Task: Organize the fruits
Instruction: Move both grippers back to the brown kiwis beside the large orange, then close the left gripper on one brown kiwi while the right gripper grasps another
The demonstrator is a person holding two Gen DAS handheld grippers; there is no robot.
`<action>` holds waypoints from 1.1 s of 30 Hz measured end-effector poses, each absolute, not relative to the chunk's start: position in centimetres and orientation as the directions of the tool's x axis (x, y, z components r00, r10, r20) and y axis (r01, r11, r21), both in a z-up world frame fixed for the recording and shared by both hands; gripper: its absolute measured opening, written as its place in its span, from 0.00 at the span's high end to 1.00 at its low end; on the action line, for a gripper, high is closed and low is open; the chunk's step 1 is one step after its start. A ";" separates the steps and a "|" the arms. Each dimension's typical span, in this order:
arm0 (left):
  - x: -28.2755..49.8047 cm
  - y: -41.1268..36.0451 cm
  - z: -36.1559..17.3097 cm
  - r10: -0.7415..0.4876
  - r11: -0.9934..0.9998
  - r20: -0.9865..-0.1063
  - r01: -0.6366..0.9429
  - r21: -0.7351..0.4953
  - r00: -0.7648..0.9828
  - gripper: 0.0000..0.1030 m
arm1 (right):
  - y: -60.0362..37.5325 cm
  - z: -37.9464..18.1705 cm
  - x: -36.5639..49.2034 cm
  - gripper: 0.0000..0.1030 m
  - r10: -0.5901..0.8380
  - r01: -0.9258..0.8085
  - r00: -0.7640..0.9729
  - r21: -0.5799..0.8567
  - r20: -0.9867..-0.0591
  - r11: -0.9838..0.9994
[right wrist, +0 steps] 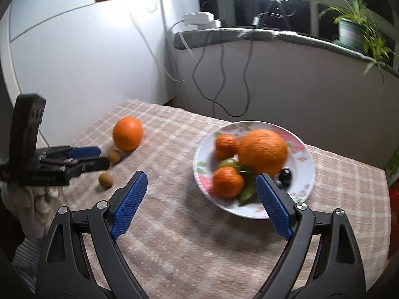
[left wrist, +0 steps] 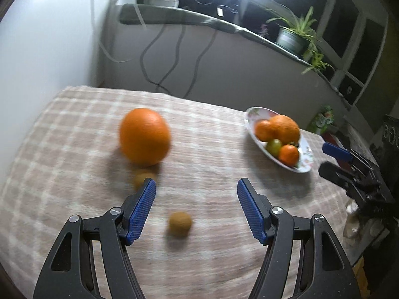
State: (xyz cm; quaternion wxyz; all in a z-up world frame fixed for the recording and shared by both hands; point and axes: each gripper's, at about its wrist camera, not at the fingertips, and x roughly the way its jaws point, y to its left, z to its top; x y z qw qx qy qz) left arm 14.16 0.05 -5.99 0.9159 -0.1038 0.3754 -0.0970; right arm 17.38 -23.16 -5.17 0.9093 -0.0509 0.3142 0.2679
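Observation:
A large orange lies on the checked tablecloth, with two small kiwis in front of it. My left gripper is open and empty above the nearer kiwi. A flowered plate holds a big orange, two mandarins, a green fruit and a dark one. My right gripper is open and empty just in front of the plate. The plate and right gripper also show in the left wrist view; the loose orange, kiwis and left gripper show in the right wrist view.
The table stands against a white wall and fridge. Behind it a windowsill holds a potted plant, a power strip and hanging cables. A bright lamp shines above. A green and red package stands beyond the plate.

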 end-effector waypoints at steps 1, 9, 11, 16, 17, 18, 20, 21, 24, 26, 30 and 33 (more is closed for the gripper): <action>14.1 0.5 -6.1 -0.249 0.961 -0.669 0.092 -0.262 0.701 0.36 | -22.4 -5.3 17.2 0.12 0.462 -0.534 0.651 0.070 -0.602 0.843; 14.1 3.3 -6.8 -0.216 0.965 -0.681 0.048 -0.257 0.699 0.47 | -17.8 -6.6 16.8 0.12 0.507 -0.612 0.575 0.074 -0.642 0.787; 14.3 3.6 -7.1 -0.216 0.965 -0.686 0.043 -0.260 0.695 0.51 | -16.9 -6.9 16.7 0.12 0.521 -0.630 0.554 0.082 -0.650 0.772; 14.8 4.0 -7.8 -0.224 0.963 -0.698 0.044 -0.266 0.680 0.62 | -14.4 -7.8 16.7 0.20 0.541 -0.671 0.504 0.089 -0.673 0.736; 15.0 4.0 -8.0 -0.225 0.963 -0.701 0.042 -0.268 0.677 0.62 | -14.0 -8.0 16.8 0.24 0.545 -0.679 0.492 0.093 -0.678 0.728; 15.1 4.1 -8.1 -0.226 0.962 -0.703 0.042 -0.269 0.675 0.62 | -13.6 -8.2 16.8 0.26 0.548 -0.685 0.483 0.096 -0.683 0.723; 15.3 4.1 -8.4 -0.227 0.962 -0.707 0.042 -0.269 0.670 0.64 | -12.7 -8.6 17.0 0.31 0.554 -0.698 0.462 0.101 -0.693 0.709; 15.4 4.2 -8.5 -0.227 0.962 -0.710 0.043 -0.268 0.667 0.66 | -12.3 -8.8 17.0 0.35 0.556 -0.704 0.453 0.103 -0.697 0.703; 15.7 4.2 -8.6 -0.230 0.962 -0.712 0.045 -0.269 0.663 0.66 | -11.1 -9.2 17.1 0.40 0.560 -0.721 0.428 0.105 -0.710 0.684; 15.8 4.3 -8.6 -0.230 0.962 -0.713 0.046 -0.268 0.662 0.67 | -10.3 -9.6 17.1 0.43 0.561 -0.731 0.413 0.105 -0.718 0.674; 16.1 4.3 -8.6 -0.236 0.961 -0.713 0.048 -0.273 0.661 0.67 | -9.0 -10.3 17.2 0.49 0.561 -0.748 0.386 0.107 -0.732 0.655; 16.3 4.2 -8.7 -0.240 0.961 -0.715 0.055 -0.272 0.657 0.67 | -8.4 -10.6 17.1 0.53 0.560 -0.758 0.372 0.106 -0.740 0.644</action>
